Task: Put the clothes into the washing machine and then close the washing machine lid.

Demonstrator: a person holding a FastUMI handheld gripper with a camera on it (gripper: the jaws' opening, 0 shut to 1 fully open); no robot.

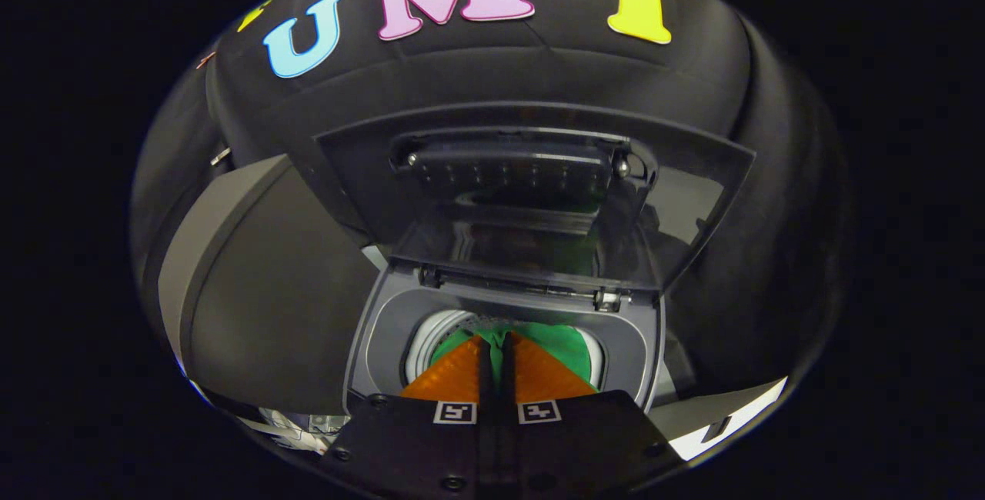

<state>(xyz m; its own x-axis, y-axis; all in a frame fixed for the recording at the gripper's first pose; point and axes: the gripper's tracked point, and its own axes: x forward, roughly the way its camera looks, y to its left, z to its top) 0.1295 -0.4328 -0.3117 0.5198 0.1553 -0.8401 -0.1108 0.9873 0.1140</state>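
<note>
Pinching green cloth (558,346) over the washer drum (427,335), gripper (496,342) fingers pressed together on it, lid (531,192) upright beyond.

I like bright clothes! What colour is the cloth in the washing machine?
Green. The gripper view shows the cloth best, pinched in the gripper.

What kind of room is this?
Probably a laundry corner in a test booth: a grey top-loading washing machine with raised lid, green cloth in its white drum, pinched by the claw.
</note>
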